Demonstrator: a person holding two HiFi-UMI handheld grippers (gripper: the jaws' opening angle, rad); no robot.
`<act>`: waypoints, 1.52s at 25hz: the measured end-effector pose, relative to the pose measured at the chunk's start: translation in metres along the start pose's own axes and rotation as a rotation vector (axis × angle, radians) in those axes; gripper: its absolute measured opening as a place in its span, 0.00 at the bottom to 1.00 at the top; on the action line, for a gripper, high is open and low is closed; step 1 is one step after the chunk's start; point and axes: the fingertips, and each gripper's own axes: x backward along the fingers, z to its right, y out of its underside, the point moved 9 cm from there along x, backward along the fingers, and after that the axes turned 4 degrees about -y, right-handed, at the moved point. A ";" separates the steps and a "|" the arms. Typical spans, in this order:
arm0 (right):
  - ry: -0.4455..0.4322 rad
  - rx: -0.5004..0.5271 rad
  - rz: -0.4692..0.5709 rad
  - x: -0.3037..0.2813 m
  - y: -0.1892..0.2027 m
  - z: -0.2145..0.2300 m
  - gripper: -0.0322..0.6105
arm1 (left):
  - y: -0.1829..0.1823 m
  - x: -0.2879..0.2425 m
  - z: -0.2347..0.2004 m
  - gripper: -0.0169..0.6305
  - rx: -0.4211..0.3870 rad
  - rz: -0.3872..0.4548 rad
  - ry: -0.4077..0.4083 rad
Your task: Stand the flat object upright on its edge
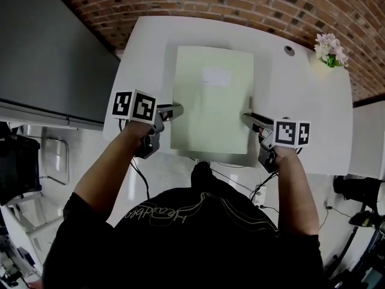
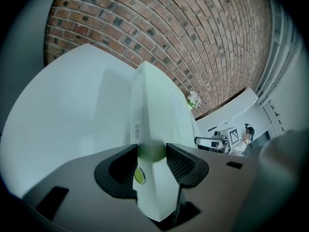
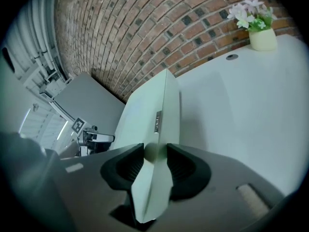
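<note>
Here, the pale green flat object [image 1: 210,101] is held at both long sides. The left gripper [image 1: 173,111] is clamped on its left edge and the right gripper [image 1: 250,118] on its right edge, each pair of jaws pinching the slab's thickness. The object is placed over the middle of the white table [image 1: 301,101], with its near end apparently held slightly up. The tipping step is judged to be in hand. Next, the near end must be raised evenly from both sides until the slab is balanced on its far edge.
</note>
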 end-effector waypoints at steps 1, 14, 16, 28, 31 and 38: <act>-0.005 0.004 0.006 0.001 -0.001 -0.002 0.29 | -0.001 0.003 0.002 0.32 -0.010 0.014 -0.002; -0.016 0.118 0.095 0.022 -0.013 -0.032 0.29 | -0.004 0.035 0.030 0.32 -0.124 0.138 -0.039; -0.007 0.154 0.109 0.026 -0.013 -0.037 0.29 | -0.004 0.040 0.036 0.32 -0.160 0.156 -0.051; 0.044 0.306 0.189 0.044 -0.018 -0.067 0.29 | 0.001 0.067 0.057 0.31 -0.273 0.242 -0.103; 0.035 0.342 0.216 0.048 -0.019 -0.075 0.29 | 0.003 0.072 0.060 0.31 -0.283 0.264 -0.104; 0.014 0.429 0.264 0.056 -0.026 -0.085 0.29 | 0.002 0.086 0.072 0.31 -0.327 0.329 -0.123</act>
